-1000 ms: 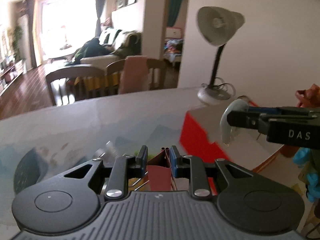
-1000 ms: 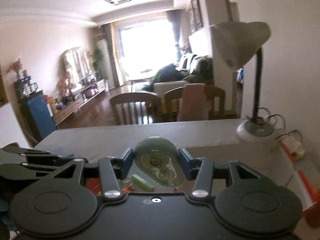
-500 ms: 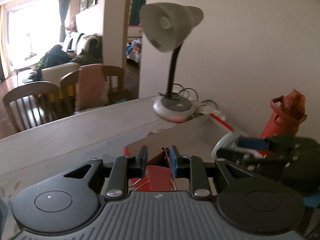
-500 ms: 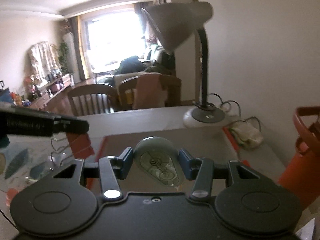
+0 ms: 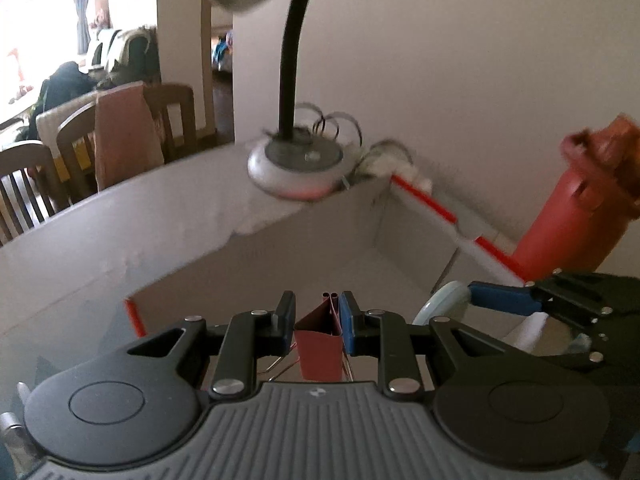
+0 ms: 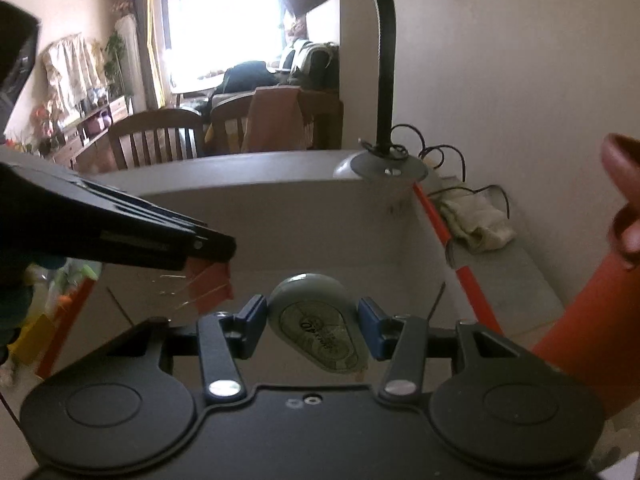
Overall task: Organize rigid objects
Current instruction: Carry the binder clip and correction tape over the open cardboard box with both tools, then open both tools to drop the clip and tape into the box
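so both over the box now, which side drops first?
Left, probably. Its binder clip hangs over the middle of the open box. The right gripper, shut on the tape dispenser, sits nearer the red-edged right wall, though either could release.

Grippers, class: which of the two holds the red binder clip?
The left gripper pinches the red binder clip; the right gripper grips a pale green correction-tape dispenser instead.

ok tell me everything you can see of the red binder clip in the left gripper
The red binder clip is a folded metal body, dark red, with thin wire handles poking out below. It stands upright, rolled edge on top, pinched between the blue pads of the left gripper, held in the air over the open white box. Nothing else touches it.
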